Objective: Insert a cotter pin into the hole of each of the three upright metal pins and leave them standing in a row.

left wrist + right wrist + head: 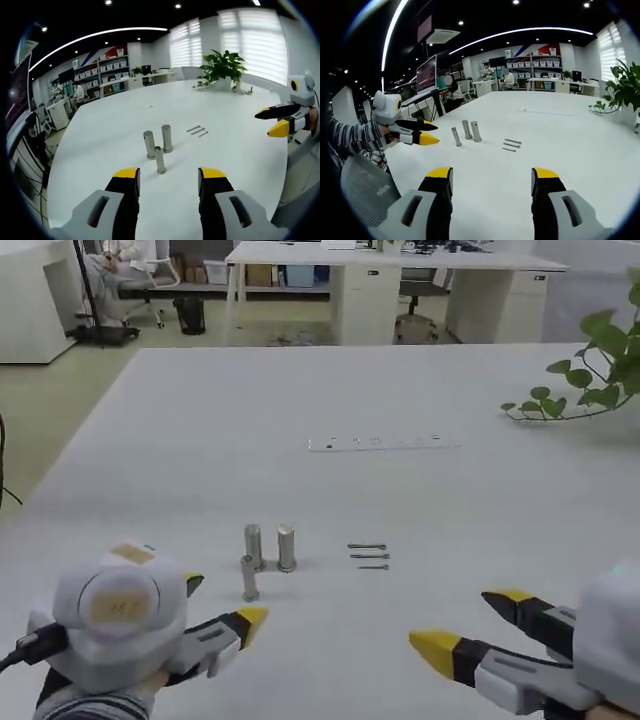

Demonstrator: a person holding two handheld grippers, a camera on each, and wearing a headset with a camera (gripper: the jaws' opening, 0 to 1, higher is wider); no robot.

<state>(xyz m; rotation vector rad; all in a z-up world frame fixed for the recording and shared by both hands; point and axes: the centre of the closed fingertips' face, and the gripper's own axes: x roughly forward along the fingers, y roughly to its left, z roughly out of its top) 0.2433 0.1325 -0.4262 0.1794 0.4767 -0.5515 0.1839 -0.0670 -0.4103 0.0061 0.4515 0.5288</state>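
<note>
Three upright metal pins (262,558) stand in a tight cluster on the white table (330,400), two side by side and one a little nearer. Three small cotter pins (369,556) lie flat in a stack to their right. My left gripper (222,600) is open just in front of and left of the pins, holding nothing. My right gripper (468,622) is open near the table's front right, also holding nothing. In the left gripper view the pins (159,146) stand ahead of the jaws and the cotter pins (197,131) lie beyond. In the right gripper view the pins (466,132) and cotter pins (511,144) lie ahead.
A white power strip (385,443) lies flat further back on the table. A leafy plant (590,380) reaches in at the right edge. Desks, chairs and a seated person are across the room behind the table.
</note>
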